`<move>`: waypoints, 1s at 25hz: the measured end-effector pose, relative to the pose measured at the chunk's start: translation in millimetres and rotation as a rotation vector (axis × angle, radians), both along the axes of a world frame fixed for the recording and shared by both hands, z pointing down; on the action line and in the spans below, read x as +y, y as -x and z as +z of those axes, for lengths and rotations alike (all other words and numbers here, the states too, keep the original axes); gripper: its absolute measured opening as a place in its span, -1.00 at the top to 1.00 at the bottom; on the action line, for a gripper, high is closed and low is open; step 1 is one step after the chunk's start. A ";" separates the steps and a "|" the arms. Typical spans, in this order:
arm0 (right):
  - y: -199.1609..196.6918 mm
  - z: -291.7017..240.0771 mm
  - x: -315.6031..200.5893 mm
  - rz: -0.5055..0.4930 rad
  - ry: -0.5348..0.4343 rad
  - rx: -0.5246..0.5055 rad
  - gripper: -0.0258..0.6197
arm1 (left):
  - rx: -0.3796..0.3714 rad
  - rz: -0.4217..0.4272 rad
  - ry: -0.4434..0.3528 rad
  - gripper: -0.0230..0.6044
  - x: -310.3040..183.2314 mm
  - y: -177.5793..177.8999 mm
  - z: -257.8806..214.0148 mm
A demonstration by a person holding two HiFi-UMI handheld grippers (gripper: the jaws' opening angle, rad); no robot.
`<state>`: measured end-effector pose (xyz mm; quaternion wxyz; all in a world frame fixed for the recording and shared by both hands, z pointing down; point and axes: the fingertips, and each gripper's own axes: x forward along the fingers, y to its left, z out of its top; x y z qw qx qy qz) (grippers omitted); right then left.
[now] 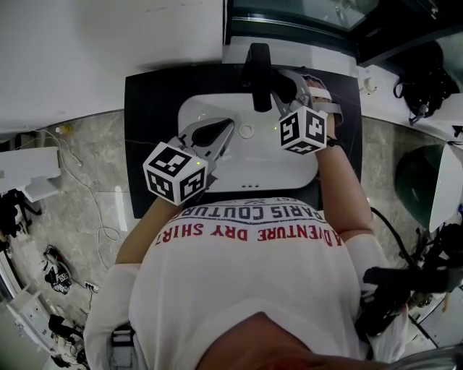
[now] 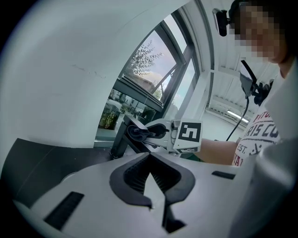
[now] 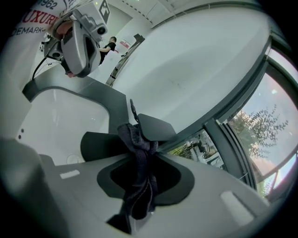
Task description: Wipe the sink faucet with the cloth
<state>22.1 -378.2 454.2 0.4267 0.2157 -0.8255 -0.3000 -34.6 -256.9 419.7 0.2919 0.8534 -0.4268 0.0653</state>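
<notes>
The black faucet (image 1: 257, 72) stands at the back of the white sink (image 1: 217, 181). My right gripper (image 1: 283, 92) is at the faucet's right side, shut on a dark cloth (image 3: 138, 151). In the right gripper view the cloth bunches up from the jaws and presses against the faucet's flat black top (image 3: 156, 125). My left gripper (image 1: 219, 134) hovers over the left part of the basin, shut with nothing in it. In the left gripper view, the faucet (image 2: 122, 139) and the right gripper's cloth-wrapped tips (image 2: 139, 132) lie ahead of my left gripper (image 2: 151, 179).
A black counter (image 1: 148, 108) frames the sink, with a white wall (image 1: 87, 50) behind on the left and a window (image 1: 304, 14) behind the faucet. The drain (image 1: 247, 131) sits mid-basin. Cables and gear lie on the floor (image 1: 79, 195) at both sides.
</notes>
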 end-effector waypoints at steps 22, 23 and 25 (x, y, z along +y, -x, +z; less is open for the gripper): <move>-2.1 11.2 24.7 -0.084 -0.049 0.233 0.69 | 0.008 -0.001 -0.013 0.92 14.2 -8.5 -3.8; -4.0 11.1 30.5 -0.088 -0.047 0.235 0.69 | 0.009 0.000 -0.014 0.92 16.1 -10.0 -4.5; -9.1 11.1 43.8 -0.096 -0.043 0.239 0.69 | 0.011 0.003 -0.016 0.92 20.4 -15.3 -5.9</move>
